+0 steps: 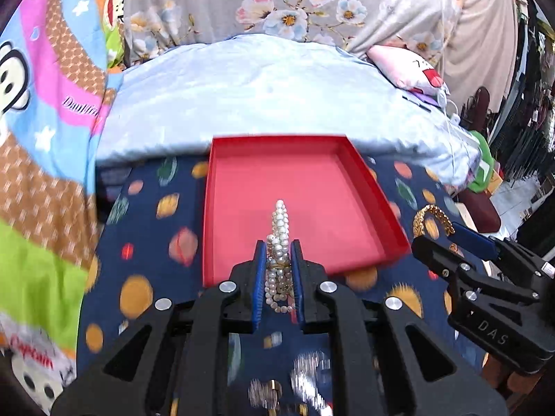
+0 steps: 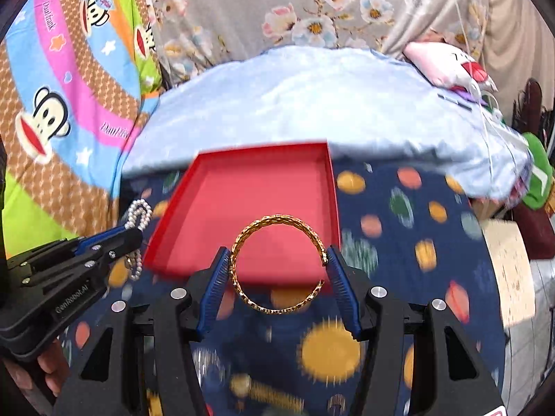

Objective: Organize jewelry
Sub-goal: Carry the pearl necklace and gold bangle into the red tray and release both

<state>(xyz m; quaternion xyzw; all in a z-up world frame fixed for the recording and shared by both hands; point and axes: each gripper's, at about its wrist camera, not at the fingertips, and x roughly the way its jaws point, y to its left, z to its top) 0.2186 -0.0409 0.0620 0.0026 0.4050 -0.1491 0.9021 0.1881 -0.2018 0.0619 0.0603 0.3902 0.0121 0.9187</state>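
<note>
The left gripper [image 1: 280, 242] squeezes a pearl bracelet [image 1: 280, 232]. The right gripper [image 2: 277, 260] pinches a gold bangle [image 2: 277, 225]. Both hang over the near edge of the red tray [image 1: 242, 180].

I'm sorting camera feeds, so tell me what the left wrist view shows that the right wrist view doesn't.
Only the left wrist view shows the pearl bracelet end-on, pinched in the left claw, with blurred silvery jewelry on the cloth below. Only the right wrist view shows the gold bangle as a full open ring across the right claw. Both show the red tray, nothing lying in it, the planet-print cloth and each other's claw.
</note>
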